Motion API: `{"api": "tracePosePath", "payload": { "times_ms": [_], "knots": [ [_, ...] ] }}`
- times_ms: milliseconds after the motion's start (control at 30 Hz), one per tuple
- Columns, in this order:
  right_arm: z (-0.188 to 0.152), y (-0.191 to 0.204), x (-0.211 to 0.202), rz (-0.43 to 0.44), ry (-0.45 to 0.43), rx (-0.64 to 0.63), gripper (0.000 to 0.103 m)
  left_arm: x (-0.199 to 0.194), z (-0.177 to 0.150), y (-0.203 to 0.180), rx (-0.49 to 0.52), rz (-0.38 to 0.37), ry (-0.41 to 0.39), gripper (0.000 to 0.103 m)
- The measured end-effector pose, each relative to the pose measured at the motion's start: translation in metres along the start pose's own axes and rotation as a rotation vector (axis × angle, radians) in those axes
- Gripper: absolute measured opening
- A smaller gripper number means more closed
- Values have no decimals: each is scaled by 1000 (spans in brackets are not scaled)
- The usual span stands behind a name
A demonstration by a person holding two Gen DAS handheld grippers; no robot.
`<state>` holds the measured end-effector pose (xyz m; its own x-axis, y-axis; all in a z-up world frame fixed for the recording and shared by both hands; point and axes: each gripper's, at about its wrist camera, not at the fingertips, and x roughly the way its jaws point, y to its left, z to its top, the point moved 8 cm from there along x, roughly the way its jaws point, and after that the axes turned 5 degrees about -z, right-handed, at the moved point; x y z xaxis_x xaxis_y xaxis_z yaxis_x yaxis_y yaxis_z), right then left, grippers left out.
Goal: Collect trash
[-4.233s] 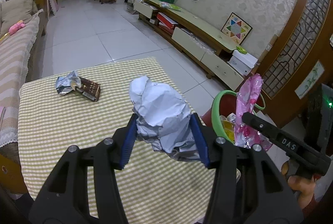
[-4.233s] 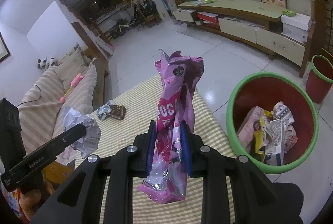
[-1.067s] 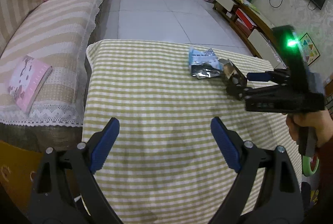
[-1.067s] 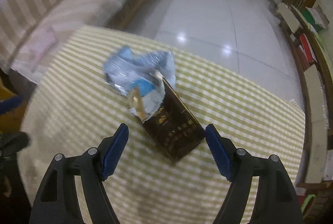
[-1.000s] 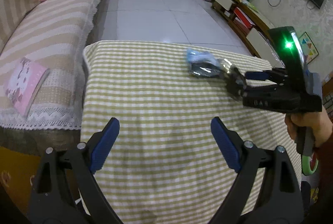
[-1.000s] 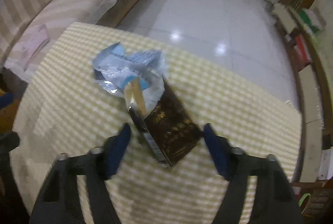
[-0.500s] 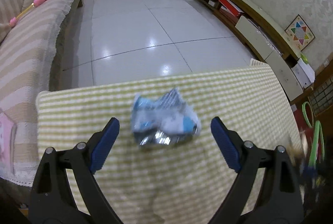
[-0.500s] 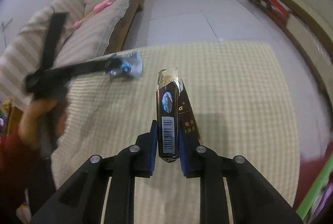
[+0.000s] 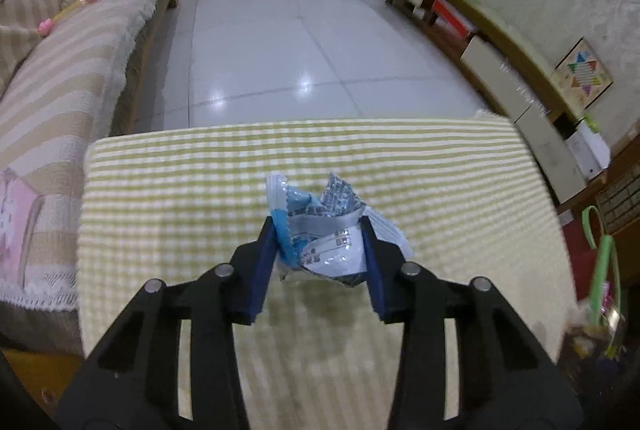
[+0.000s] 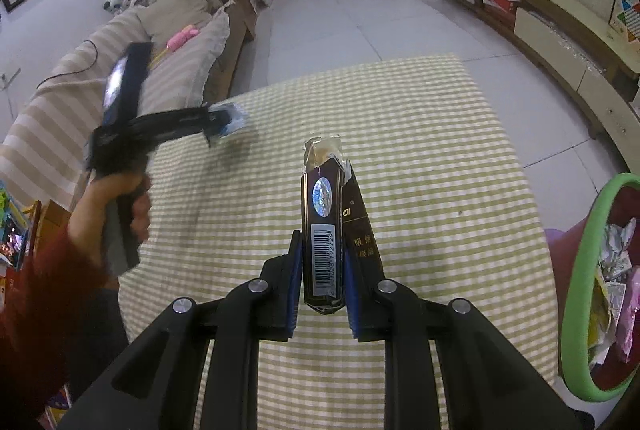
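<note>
Over the near middle of the counter [image 9: 180,190], which is covered in a yellow-green checked cloth, the left tongs [image 9: 320,254] have just been closing and now clamp a crumpled blue and silver wrapper [image 9: 324,226] between their blue pads [image 9: 264,262]. The wrapper bulges out above and to the right of the pads, its creased foil showing small print. From the right wrist view the same left tongs [image 10: 218,122] appear at the far left of the counter [image 10: 440,150], blurred, with the wrapper [image 10: 232,120] at their tip and a small shadow on the cloth just below it. A hand [image 10: 120,206] in a red sleeve [image 10: 44,278] grips their handle.

The right tongs [image 10: 322,278] are pressed together on a dark brown cigarette pack [image 10: 324,230], which stands upright between the pads with its narrow side facing the camera. A barcode and a shiny round sticker show on that side, and the torn top flap opens above the pads. The pack is above the cloth, in the middle of the counter.

At the right edge, just beside the counter, stands a red bin [image 10: 580,290] with a green rim, holding crumpled foil, paper and a pink wrapper. Its rim [image 9: 604,262] also shows at the right of the left wrist view. A striped sofa [image 9: 60,90] runs along the left side, and white floor tiles [image 9: 280,50] stretch beyond the far edge of the counter.
</note>
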<state>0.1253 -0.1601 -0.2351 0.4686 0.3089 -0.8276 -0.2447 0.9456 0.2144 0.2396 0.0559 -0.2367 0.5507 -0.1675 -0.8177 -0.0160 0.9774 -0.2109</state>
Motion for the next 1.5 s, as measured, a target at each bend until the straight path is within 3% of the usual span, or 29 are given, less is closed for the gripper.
{"api": "tracePosePath", "payload": {
  "times_ms": [200,433,1000,1233,1333,1400,1467,1500],
  "knots": [
    [-11,1,-22,3,-34,23,18,-76,-27,-43,59,-24,-89,39],
    [-24,5,-54,1,-89,20,18,-128,-50,-82,88,-75,-139,40],
    [-30,2,-110,2,-214,42,18,-175,-79,-116,113,-108,-174,44],
    [-32,-3,-113,-2,-214,32,18,-180,-81,-128,135,-109,-178,45],
    [-40,-13,-97,14,-142,62,22,-176,-86,-128,131,-107,-161,45],
    [-51,-24,-85,1,-98,86,41,-176,-88,-127,130,-109,-154,45],
    [-65,-33,-71,-22,-24,85,54,-174,-92,-128,134,-116,-143,48],
    [-74,-38,-64,-33,15,92,54,-173,-93,-128,135,-123,-137,48]
  ]
}}
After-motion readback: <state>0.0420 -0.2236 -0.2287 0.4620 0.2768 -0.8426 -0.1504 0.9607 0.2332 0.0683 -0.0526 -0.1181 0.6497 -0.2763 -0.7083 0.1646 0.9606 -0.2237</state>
